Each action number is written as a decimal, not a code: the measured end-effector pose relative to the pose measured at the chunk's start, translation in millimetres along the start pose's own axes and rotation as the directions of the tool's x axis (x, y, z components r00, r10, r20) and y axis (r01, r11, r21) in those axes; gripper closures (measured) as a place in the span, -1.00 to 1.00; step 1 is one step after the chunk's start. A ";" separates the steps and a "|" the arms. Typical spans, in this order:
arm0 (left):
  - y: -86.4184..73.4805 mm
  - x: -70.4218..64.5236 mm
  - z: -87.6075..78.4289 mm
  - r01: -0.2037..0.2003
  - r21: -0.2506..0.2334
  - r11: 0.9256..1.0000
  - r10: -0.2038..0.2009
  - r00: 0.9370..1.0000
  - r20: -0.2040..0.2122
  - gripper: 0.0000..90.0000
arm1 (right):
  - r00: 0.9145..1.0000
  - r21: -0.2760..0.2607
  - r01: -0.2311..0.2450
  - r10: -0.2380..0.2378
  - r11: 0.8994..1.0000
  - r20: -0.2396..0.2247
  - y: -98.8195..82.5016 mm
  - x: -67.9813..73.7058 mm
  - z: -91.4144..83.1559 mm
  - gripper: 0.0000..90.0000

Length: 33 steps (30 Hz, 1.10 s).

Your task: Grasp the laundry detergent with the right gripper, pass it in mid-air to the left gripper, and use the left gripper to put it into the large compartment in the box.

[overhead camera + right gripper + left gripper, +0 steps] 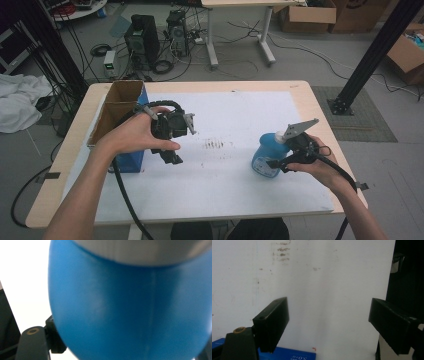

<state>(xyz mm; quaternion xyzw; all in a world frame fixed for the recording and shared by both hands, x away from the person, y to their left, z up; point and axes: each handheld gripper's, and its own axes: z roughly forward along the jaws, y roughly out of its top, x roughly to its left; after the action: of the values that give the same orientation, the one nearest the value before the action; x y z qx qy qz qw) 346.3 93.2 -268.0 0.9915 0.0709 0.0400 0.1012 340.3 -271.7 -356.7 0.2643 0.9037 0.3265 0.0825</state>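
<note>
The right tongs [272, 164] are squeezed on the round blue plastic bottle [264, 157], which stands on the white sheet [225, 170] covering the bench, well to the right of the open brown cardboard box [117, 107]. The right hand [320, 167] reaches in low from the side. The left tongs [172, 159] are wide apart and hold nothing, with the left hand [132, 135] hanging over the sheet just beside the box.

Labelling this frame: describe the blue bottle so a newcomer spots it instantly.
Start at the white sheet covering the wooden table, then go to its right side, where the right gripper sits against the blue bottle. It is round-bodied with a pale collar, unlike the square-edged open cardboard box at the left.
</note>
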 end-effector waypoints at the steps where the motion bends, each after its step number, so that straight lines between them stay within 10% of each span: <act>1: 0.1 0.0 0.1 0.001 0.002 1.000 -0.001 1.000 0.000 -0.62 | 1.000 0.001 0.003 -0.003 1.000 -0.004 0.0 0.1 0.2 -0.43; 33: -1.1 -1.2 0.0 0.009 -0.008 1.000 -0.009 1.000 -0.003 -0.62 | 1.000 -0.023 0.011 -0.011 1.000 0.013 -1.1 1.7 0.2 -0.03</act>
<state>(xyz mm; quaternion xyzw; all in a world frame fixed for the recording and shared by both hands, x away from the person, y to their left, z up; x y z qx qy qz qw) 345.0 94.0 -268.3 0.9907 0.0753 0.0413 0.1054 338.5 -271.4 -357.5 0.2605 0.9007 0.3349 0.0931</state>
